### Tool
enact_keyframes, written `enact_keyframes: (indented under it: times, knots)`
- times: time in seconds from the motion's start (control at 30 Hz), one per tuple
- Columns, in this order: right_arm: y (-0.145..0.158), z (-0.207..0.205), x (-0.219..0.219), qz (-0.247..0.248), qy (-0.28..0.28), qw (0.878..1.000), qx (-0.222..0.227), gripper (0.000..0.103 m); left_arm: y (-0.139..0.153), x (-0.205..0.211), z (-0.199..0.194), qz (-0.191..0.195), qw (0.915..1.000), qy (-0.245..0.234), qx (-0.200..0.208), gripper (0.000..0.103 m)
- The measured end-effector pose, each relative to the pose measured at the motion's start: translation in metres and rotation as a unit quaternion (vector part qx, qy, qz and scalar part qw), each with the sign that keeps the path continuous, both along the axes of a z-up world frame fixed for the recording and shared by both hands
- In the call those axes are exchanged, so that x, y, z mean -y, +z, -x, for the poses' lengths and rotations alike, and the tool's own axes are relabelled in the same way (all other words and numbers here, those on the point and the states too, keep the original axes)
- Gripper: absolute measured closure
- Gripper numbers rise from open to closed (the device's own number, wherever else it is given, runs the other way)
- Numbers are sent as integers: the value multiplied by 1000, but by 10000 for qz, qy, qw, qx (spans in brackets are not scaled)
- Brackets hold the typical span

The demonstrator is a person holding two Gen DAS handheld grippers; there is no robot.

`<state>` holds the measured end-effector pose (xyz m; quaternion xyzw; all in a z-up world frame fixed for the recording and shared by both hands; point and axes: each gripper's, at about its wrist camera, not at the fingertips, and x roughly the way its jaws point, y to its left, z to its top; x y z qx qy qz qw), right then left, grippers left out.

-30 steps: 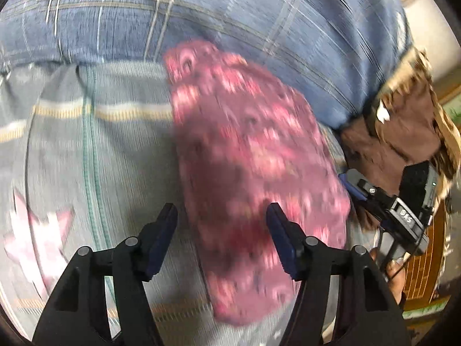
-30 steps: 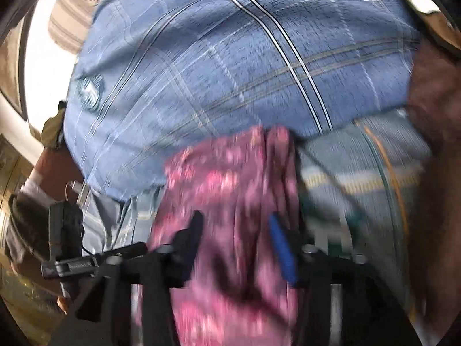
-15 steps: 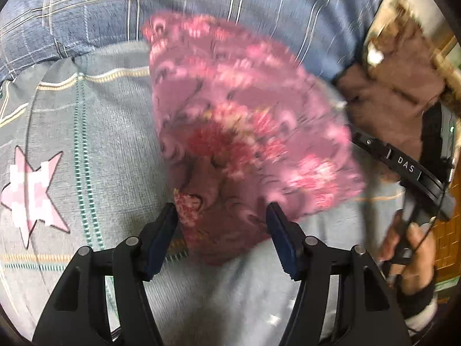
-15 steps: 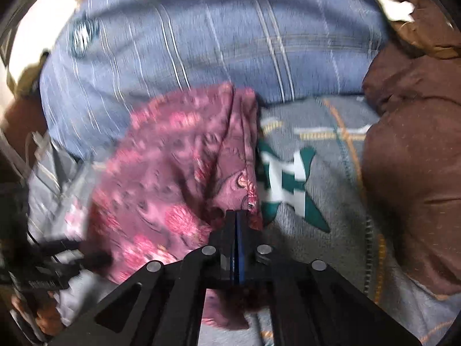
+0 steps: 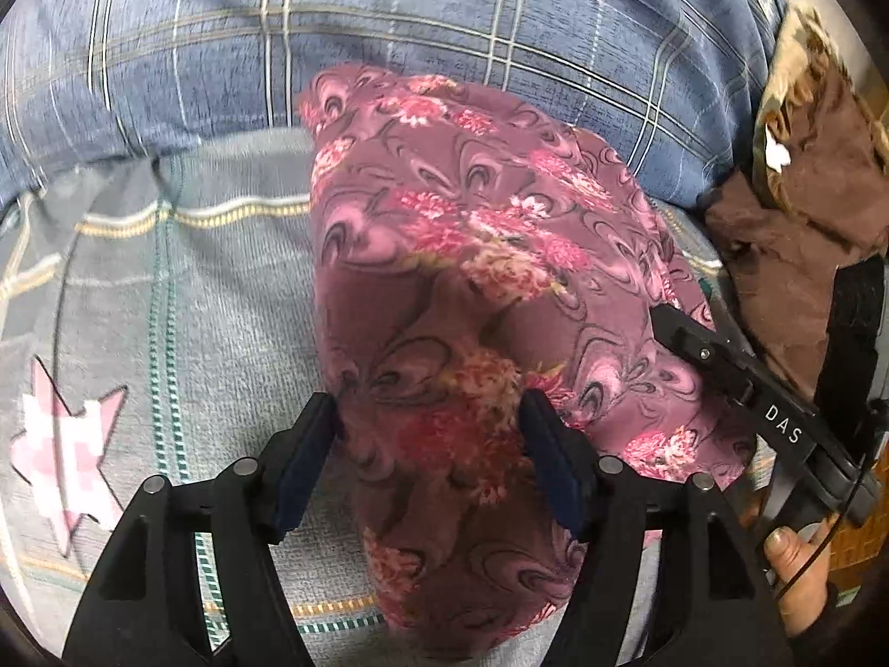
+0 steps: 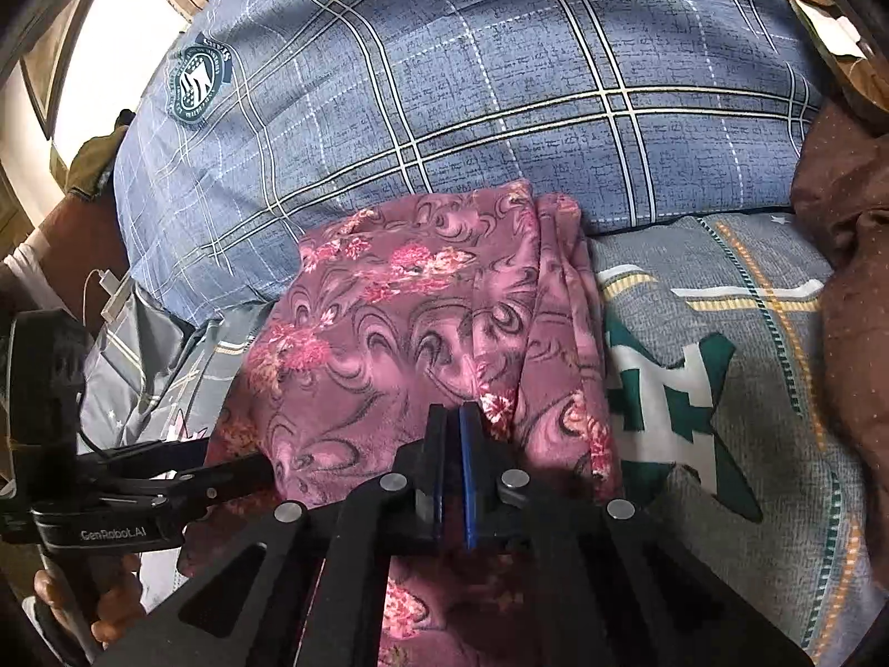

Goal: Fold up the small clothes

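I think I am in a home, in a bedroom, working on a bed. Under my tools lies a grey sheet (image 6: pixel 750 444) with stripes and star shapes on it, soft like bedding. Behind it sits a big blue check pillow (image 6: pixel 472 83) with a round badge. A brown blanket (image 6: pixel 850 305) is bunched up at the side. A pink flowery cloth (image 5: pixel 472 278) lies on the sheet, the kind of thing people wear at home. Off to one side I see a white charger (image 6: pixel 111 300) with its cord, by the pillow.
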<state>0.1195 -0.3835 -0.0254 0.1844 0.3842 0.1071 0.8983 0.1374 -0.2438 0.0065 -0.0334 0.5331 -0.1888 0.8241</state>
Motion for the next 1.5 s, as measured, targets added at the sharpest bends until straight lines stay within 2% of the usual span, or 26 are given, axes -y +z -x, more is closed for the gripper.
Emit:
enact_keyframes:
  times: [0.1,0.27,0.53,0.63,0.7,0.77,0.87,0.97,1.03,1.07,1.13,1.2,1.23,1.27,1.33,1.4,1.47,1.5]
  knots:
    - [3,0,1,9,19,10000,-89,99,-3,-3,-5,230,9995,36,-212,33]
    - [10,-4,-4,109,95,9995,-275,91,-2,-2,-2,143,9998,-25,-154,33]
    - [18,-13,-12,220,316,9982,-463,77,8,-6,-11,316,9990,-88,-317,33]
    - [32,-17,-3,3,257,9994,-242,74,36,-27,-25,705,9975,63,-43,33]
    - [42,-24,17,-357,-50,9993,-50,63,47,-34,-41,628,9978,173,100,33]
    - [44,-37,32,-553,-346,9979,-43,59,46,-37,-61,536,9983,228,23,33]
    - [34,-65,39,-719,-448,9960,-279,59,29,-38,-93,574,9969,366,-395,33]
    - [18,-96,24,-177,-527,9966,-600,59,3,-35,-114,727,9914,491,-967,33]
    - [10,-109,12,42,-368,9964,-765,76,-5,-32,-117,810,9887,497,-1156,33]
    - [11,-112,4,281,-255,9964,-755,90,-3,-31,-115,847,9892,465,-1103,33]
    - [23,-107,0,410,-147,9981,-427,92,5,-29,-110,881,9922,393,-790,33]
    - [28,-101,13,146,-313,9992,-197,96,2,-23,-113,737,9940,437,-682,33]
    - [23,-102,22,43,-472,9986,-245,96,-6,-19,-117,639,9935,474,-819,33]
    - [10,-107,29,-51,-543,9973,-489,96,-13,-17,-120,617,9923,491,-952,33]
    - [-10,-114,33,-195,-572,9943,-880,95,-9,-15,-120,491,9942,472,-837,33]
    - [-4,-111,36,-428,-617,9943,-752,89,-2,-19,-115,466,9946,372,-855,33]
    - [9,-99,46,-889,-628,9930,-463,88,6,-31,-105,657,9940,310,-817,33]
    - [12,-92,53,-1074,-705,9909,-397,82,9,-40,-99,788,9931,293,-820,33]
